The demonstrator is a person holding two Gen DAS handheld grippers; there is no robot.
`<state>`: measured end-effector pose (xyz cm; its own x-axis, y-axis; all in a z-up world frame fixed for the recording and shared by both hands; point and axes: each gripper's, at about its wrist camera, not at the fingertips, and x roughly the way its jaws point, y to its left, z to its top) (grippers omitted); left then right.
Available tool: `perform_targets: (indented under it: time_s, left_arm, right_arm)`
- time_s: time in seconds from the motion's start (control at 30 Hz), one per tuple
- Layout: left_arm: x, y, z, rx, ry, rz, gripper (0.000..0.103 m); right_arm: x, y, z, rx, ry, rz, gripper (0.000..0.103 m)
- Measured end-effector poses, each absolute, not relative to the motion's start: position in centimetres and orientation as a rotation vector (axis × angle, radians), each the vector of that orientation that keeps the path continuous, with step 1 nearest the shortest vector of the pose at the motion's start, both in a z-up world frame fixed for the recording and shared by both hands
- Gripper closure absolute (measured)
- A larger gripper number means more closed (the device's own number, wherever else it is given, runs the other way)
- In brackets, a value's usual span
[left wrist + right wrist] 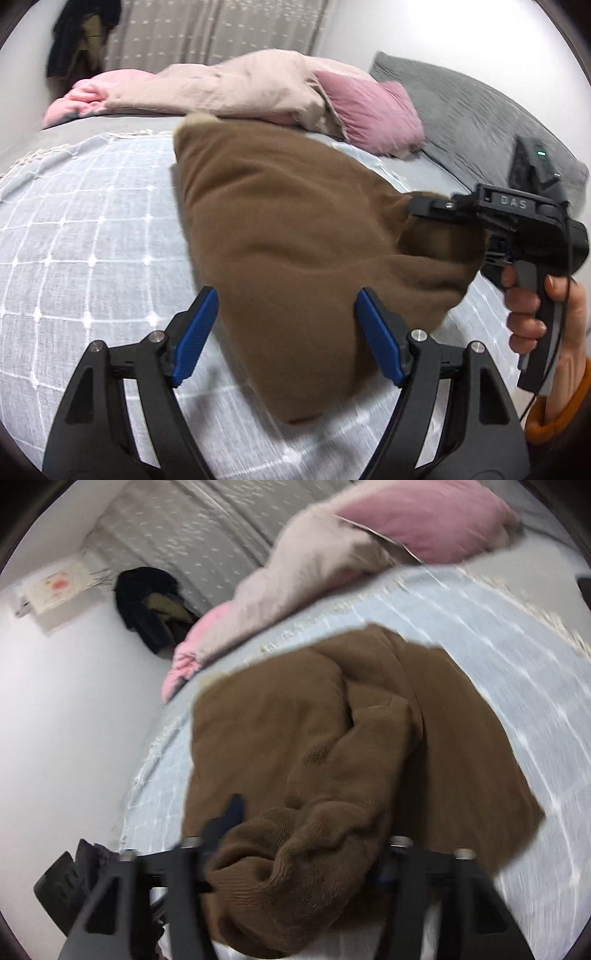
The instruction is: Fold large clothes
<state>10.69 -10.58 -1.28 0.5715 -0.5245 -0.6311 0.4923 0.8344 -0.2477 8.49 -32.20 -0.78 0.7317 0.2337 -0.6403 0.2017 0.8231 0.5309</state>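
Observation:
A large brown knit garment (280, 221) lies across the checked bedspread (92, 229), one end raised toward the right. My left gripper (288, 332) hovers over its near part; the blue pads (195, 332) stand wide apart and touch no cloth. In the left wrist view my right gripper (443, 236), held by a hand (524, 321), has a bunch of the brown fabric between its fingers and lifts it. The right wrist view shows that same gripper (310, 834) filled with a ribbed wad of the garment (314, 775); its right pad is hidden by cloth.
A beige and pink duvet (236, 85) is heaped at the back of the bed with a pink pillow (373, 110) and a grey pillow (472, 110). Dark clothes (81, 33) hang on the wall beside a curtain (221, 26). The white wall (66, 720) borders the bed.

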Motion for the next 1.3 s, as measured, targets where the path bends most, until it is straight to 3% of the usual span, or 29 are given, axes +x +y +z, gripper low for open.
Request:
perform_targets:
  time_s: [0.03, 0.1, 0.23, 0.33, 0.5, 0.53, 0.6, 0.8, 0.9, 1.13, 1.23, 1.27, 1.3]
  left_arm:
    - [11.0, -10.7, -0.9, -0.057, 0.751, -0.589, 0.026]
    - [11.3, -11.0, 0.1, -0.074, 0.721, -0.604, 0.026]
    - [11.6, -12.2, 1.6, -0.055, 0.664, -0.615, 0.026]
    - [11.7, -13.7, 1.2, -0.049, 0.674, -0.649, 0.026]
    - [12.2, -16.8, -2.0, -0.022, 0.774, -0.682, 0.025]
    - [12.1, -16.8, -1.9, -0.036, 0.77, -0.684, 0.025]
    - [12.0, -16.8, -1.6, -0.053, 0.764, -0.677, 0.025]
    - [11.3, -18.3, 0.3, 0.014, 0.697, -0.699, 0.026]
    - [11.3, -19.1, 0.6, 0.039, 0.688, -0.722, 0.026]
    - [12.4, -19.6, 0.1, 0.049, 0.701, -0.731, 0.026]
    - [13.2, -19.5, -0.2, 0.041, 0.701, -0.712, 0.026]
    - [13.5, -19.4, -0.3, 0.033, 0.701, -0.709, 0.026]
    - [13.8, -19.3, -0.3, 0.022, 0.699, -0.706, 0.026]
  right_arm:
    - [8.6, -32.2, -0.1, 0.613, 0.727, 0.031, 0.071]
    - [7.5, -32.2, 2.4, 0.584, 0.617, 0.053, 0.077]
    - [3.8, -34.3, 6.7, 0.581, 0.405, 0.04, 0.079]
    - [2.3, -38.6, 6.0, 0.689, 0.351, -0.006, 0.078]
    - [3.9, -45.6, -5.0, 0.882, 0.815, -0.324, 0.047]
    - [3.2, -46.6, -6.5, 0.993, 0.813, -0.302, 0.045]
    - [1.2, -48.3, -6.5, 1.157, 0.706, -0.236, 0.045]
    - [-0.6, -47.7, 0.5, 0.92, 0.479, -0.273, 0.045]
    - [2.3, -46.3, 2.1, 0.874, 0.464, -0.149, 0.045]
    - [14.3, -43.9, 0.2, 0.644, 0.751, -0.188, 0.045]
    - [15.0, -42.8, -2.4, 0.61, 0.882, -0.125, 0.045]
    - [15.6, -42.0, -2.9, 0.569, 0.919, -0.102, 0.047]
    - [16.3, -40.9, -2.8, 0.49, 0.928, -0.111, 0.06]
